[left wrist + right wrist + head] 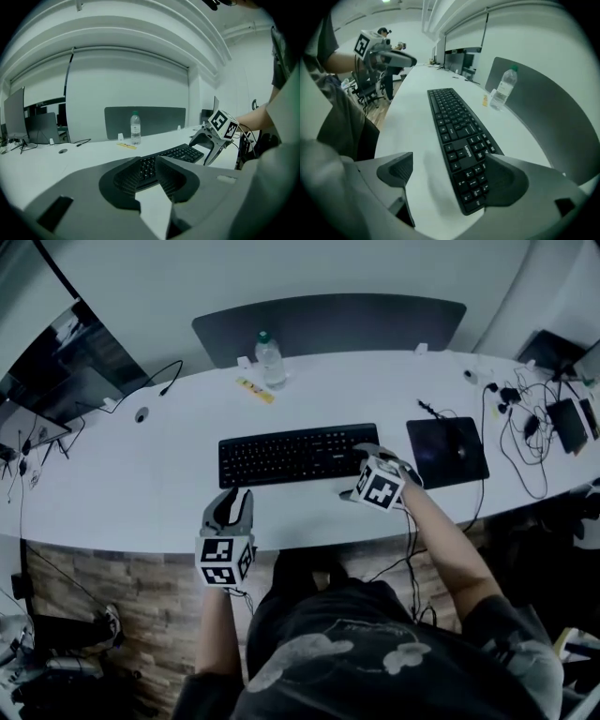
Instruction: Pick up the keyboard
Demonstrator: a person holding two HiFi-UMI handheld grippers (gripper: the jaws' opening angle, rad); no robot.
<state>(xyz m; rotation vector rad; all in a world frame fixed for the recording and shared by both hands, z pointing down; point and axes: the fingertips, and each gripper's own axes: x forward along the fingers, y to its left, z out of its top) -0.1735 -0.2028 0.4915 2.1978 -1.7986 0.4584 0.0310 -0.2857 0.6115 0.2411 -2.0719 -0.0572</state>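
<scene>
A black keyboard [298,454] lies flat on the white desk [141,484], its long side along the desk. My right gripper [368,457] is tilted down over the keyboard's right end. In the right gripper view it [450,180] stands open wide with that end of the keyboard [457,131] between the jaws; the near pad is clear of it. My left gripper [235,497] hovers at the desk's front edge, just short of the keyboard's left half. Its jaws [149,171] stand a narrow gap apart with nothing in them, and the keyboard [180,152] shows beyond.
A water bottle [270,359] and a yellow strip [255,390] sit behind the keyboard. A dark mouse pad [447,451] lies to its right, with cables [525,427] beyond. A monitor [56,362] stands at the far left, a dark divider panel [328,324] at the back.
</scene>
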